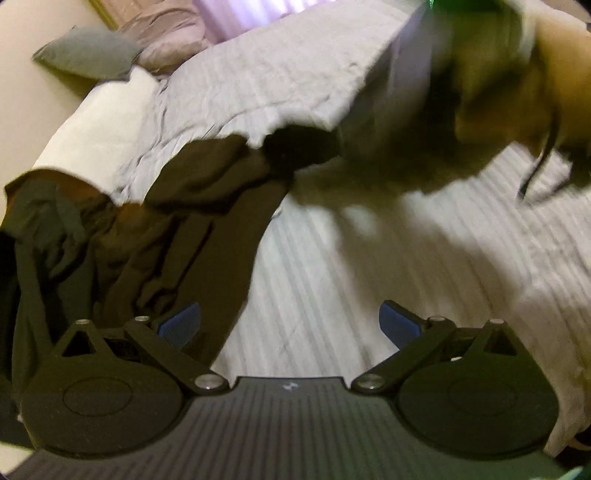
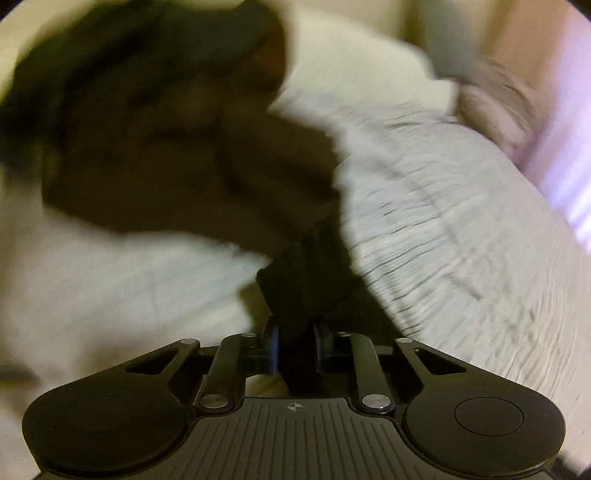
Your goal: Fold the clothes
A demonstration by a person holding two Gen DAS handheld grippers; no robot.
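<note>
A dark brown garment (image 1: 177, 229) lies crumpled on the left of the bed, next to other dark clothes (image 1: 40, 236). My left gripper (image 1: 290, 325) is open and empty above the bed, its blue pads (image 1: 181, 325) wide apart beside the garment's edge. In the right wrist view my right gripper (image 2: 295, 350) is shut on a dark end of the brown garment (image 2: 177, 147), which stretches away up and left, blurred by motion. The right gripper and the hand holding it show blurred at the upper right of the left wrist view (image 1: 461, 122).
The bed has a pale striped grey cover (image 1: 332, 277) with a folded-back edge (image 1: 295, 74). A grey pillow (image 1: 88, 55) and a pinkish pillow (image 1: 166, 33) lie at the head. A white sheet (image 1: 96, 129) shows on the left side.
</note>
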